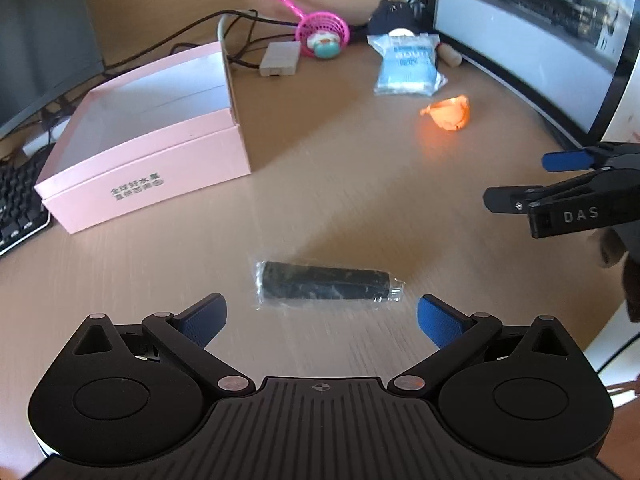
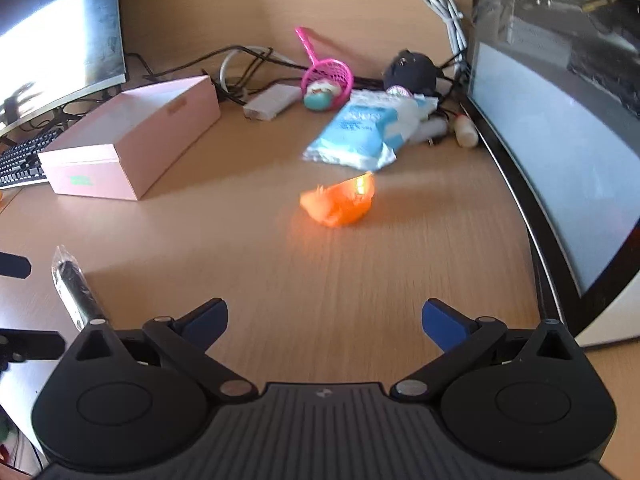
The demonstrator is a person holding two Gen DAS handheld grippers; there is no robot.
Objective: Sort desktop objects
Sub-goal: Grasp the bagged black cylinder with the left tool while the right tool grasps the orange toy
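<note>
Left to right: pink box (image 1: 140,152), printed characters too small to read; left gripper (image 1: 322,320), fingers wide and empty, just before the bagged black cylinder (image 1: 326,286), whose slick wrap may slip. Right gripper (image 2: 324,320), marked "DAS", wide and empty, faces the orange toy (image 2: 340,204), which may roll.

I'm seeing my left gripper (image 1: 322,318) and right gripper (image 2: 325,320) showing matte black ribbed bodies, blue finger pads (image 1: 202,322), silver pivot screws, round side discs; white "DAS" lettering is marking one finger.
</note>
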